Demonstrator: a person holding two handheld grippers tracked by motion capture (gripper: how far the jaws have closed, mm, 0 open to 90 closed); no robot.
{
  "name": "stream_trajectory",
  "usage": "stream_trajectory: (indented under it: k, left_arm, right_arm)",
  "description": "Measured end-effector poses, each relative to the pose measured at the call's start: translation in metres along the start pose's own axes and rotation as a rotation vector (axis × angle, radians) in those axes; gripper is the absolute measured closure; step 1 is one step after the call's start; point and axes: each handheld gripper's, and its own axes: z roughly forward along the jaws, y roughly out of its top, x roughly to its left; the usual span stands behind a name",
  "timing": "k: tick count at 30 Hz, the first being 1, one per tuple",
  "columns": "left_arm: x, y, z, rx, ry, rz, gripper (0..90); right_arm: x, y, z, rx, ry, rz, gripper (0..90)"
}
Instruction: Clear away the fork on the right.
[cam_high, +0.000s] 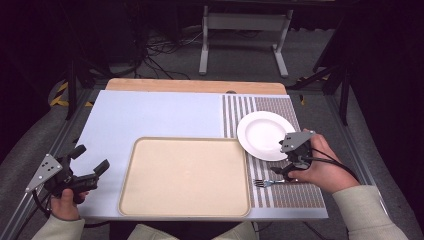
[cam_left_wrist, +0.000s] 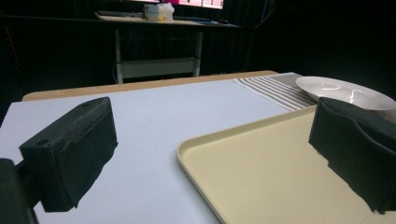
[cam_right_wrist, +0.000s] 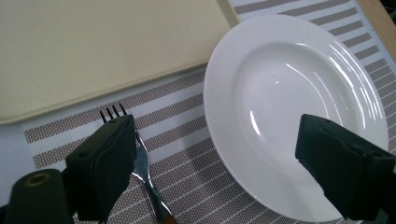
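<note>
A white plate (cam_high: 264, 135) rests on a striped placemat (cam_high: 285, 192) at the table's right. A metal fork (cam_high: 266, 183) lies on the mat just in front of the plate, tines toward the tray. My right gripper (cam_high: 286, 171) hovers open over the fork and the plate's near rim. In the right gripper view the fork (cam_right_wrist: 141, 158) lies partly under one jaw, and the plate (cam_right_wrist: 289, 98) lies between the jaws and under the other. My left gripper (cam_high: 91, 159) is open and empty at the table's left, beside a beige tray (cam_high: 185, 175).
The tray (cam_left_wrist: 261, 177) is bare and takes up the front middle of the pale blue table top (cam_high: 150, 115). A wooden strip (cam_high: 195, 85) runs along the far edge. Behind the table stand a white frame (cam_high: 245, 30) and floor cables.
</note>
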Motion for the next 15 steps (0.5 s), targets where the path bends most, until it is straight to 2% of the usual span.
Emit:
stream_trajectory:
  k: [6, 14, 15]
  left_arm:
    - [0.0002, -0.0001, -0.0001, 0.000, 0.000, -0.002, 1.4]
    - [-0.0002, -0.0001, 0.0001, 0.002, -0.002, 0.001, 1.4]
    - [-0.0002, -0.0003, 0.0002, 0.003, -0.004, -0.001, 1.4]
  right_arm:
    - [-0.0019, 0.0036, 0.0009, 0.066, 0.025, -0.059, 12.8]
    - [-0.0062, 0.0036, 0.0023, 0.134, 0.050, -0.102, 12.9]
    - [-0.0066, 0.0030, 0.0028, 0.155, 0.065, -0.130, 13.5]
